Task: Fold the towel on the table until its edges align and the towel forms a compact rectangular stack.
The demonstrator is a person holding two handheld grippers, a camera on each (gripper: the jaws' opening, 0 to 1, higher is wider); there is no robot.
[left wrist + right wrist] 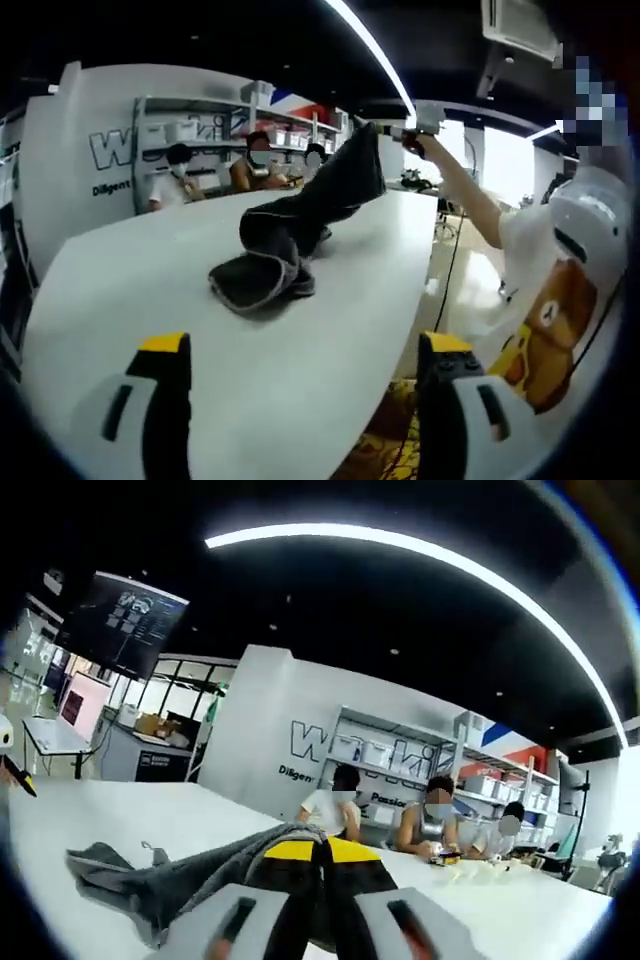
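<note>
Towel (300,235) slanting up to right gripper (385,130)

1. Long ceiling light strip (370,45) is the main source indoors; in the right gripper view it arcs brightly across a near-black ceiling (420,555).
2. Windows (505,165) at the far right of the left gripper view are blown out to white, with no detail.
3. White desk (120,300) is evenly and brightly lit, with mild sheen; the shadow under the dark towel (290,240) is soft and thin.
4. Strong fisheye bending: the desk edge, the shelves (400,745) and the light strip all curve toward the rim.
5. Left tool (305,375) and right tool (320,855) look soft up close, possibly out of focus.
6. Distant wall lettering stays fairly readable.
</note>
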